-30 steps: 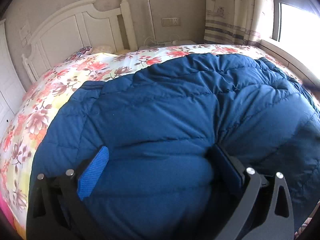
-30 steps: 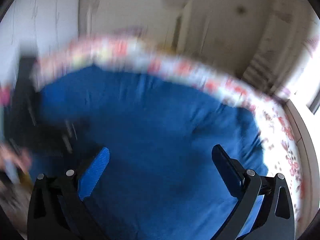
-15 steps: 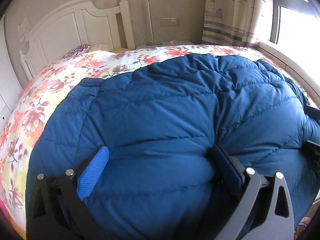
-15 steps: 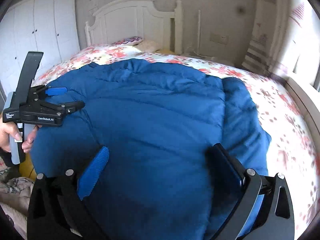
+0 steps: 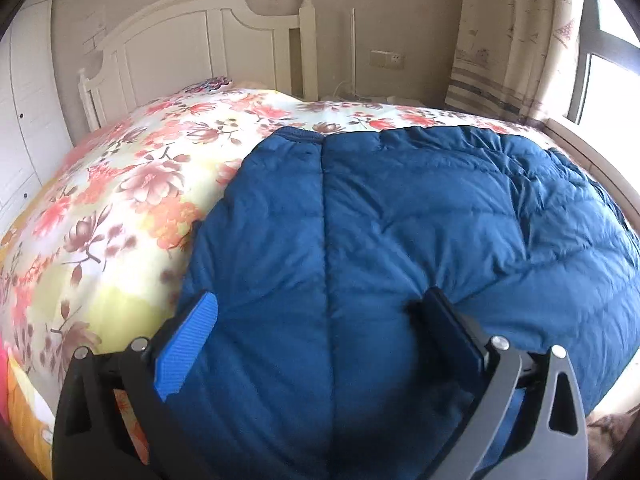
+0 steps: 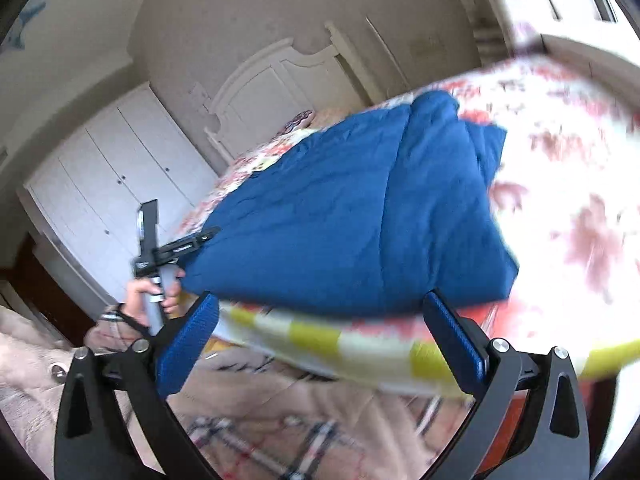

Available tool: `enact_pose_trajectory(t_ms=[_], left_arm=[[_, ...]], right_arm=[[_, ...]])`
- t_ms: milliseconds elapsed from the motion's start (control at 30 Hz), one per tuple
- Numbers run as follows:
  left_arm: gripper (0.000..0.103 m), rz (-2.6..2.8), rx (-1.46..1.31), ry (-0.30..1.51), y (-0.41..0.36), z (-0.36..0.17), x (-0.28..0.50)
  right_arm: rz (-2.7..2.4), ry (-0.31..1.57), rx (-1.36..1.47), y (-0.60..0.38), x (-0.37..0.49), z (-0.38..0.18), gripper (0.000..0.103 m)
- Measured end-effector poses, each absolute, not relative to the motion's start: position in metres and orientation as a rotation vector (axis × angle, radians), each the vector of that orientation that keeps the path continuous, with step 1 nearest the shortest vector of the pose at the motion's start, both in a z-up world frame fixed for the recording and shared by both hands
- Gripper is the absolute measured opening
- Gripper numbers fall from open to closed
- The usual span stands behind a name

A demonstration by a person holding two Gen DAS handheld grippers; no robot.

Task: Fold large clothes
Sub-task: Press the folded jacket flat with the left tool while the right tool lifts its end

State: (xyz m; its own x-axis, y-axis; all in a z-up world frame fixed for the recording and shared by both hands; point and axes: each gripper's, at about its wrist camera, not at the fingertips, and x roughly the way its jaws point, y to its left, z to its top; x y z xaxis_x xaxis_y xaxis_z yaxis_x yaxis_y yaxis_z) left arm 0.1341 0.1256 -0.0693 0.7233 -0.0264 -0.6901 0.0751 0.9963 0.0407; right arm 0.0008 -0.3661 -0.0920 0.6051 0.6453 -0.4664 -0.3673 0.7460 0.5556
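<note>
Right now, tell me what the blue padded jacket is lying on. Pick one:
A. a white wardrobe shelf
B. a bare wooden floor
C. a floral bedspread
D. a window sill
C. The blue padded jacket lies spread on the floral bedspread of the bed, with the white headboard behind it; the right wrist view shows the same.

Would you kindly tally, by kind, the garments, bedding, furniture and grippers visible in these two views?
Garments: 1, the blue quilted down jacket.
Bedding: 2, the floral bedspread and the patterned pillow.
Furniture: 2, the white wooden headboard and the white wardrobe.
Grippers: 2, the left gripper and the right gripper.
Total: 7.
</note>
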Motion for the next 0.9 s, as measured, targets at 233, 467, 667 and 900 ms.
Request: enact_pose_trajectory(t_ms=[233,467,667,900], left_arm=[[0.101,-0.006,0.1,0.8,0.116,-0.071,0.14],[0.101,-0.03,0.07,0.803,0.119,-0.074,0.139],[0.101,-0.02,0.072,0.793,0.115,-0.075,0.136],[0.1,-0.065,0.04,0.844,0.095,-0.041,0.168]], right_arm=[[0.525,0.794,0.566,-0.365,0.031,-0.112,0.098],[0.294,0.851,0.617,-0.338,0.092,-0.1,0.099],[0.217,0.676,0.813,-0.347,0.113,-0.103,0.071],[0.265,0.511,0.746,-0.353,0.082,-0.092,0.042]])
